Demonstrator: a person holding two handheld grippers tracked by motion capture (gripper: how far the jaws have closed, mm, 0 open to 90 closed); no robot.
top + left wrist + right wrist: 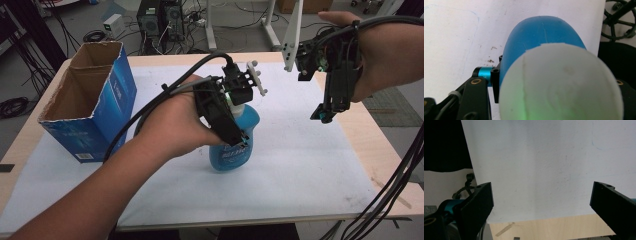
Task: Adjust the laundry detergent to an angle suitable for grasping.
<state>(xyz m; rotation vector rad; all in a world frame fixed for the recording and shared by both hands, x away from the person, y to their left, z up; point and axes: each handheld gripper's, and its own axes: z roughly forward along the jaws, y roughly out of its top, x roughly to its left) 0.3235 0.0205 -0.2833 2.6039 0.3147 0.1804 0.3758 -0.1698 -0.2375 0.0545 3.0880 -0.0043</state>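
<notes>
one blue bottle (235, 145) with a white cap sits between the jaws of the left gripper (234, 131), which squeeze it tight near the middle of the white mat (300, 160). the right gripper (541, 202) hangs well apart, jaws wide, holding nothing.
</notes>
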